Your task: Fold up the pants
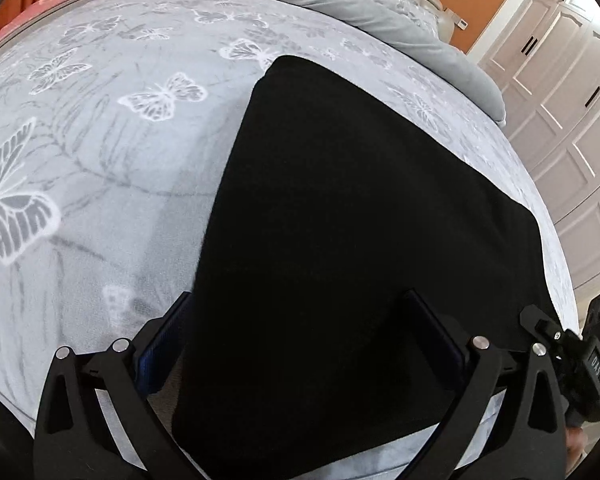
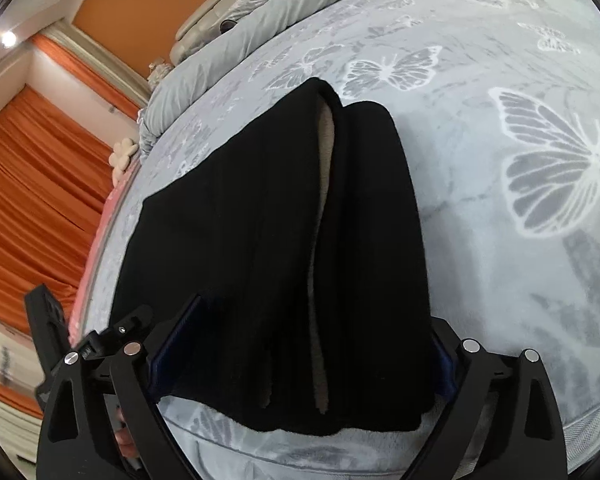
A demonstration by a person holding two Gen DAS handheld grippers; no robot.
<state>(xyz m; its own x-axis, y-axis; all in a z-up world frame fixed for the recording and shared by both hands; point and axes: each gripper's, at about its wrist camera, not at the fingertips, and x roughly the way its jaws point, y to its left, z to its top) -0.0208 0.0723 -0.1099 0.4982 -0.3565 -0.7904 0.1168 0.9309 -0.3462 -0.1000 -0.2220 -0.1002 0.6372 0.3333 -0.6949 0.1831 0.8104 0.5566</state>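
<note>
The black fleece-lined pants (image 2: 284,264) lie folded flat at the near edge of the grey butterfly-print bed cover (image 1: 100,184), long axis running away toward the rumpled grey duvet (image 1: 340,4). Left gripper (image 1: 300,320) and right gripper (image 2: 312,332) both stand released, straddling the near end, likely letting go after laying it down.

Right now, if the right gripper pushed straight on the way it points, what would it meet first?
Most likely the folded black pants lying on the butterfly blanket; the right gripper already has its open fingers either side of their near end. Depth is unclear.
</note>
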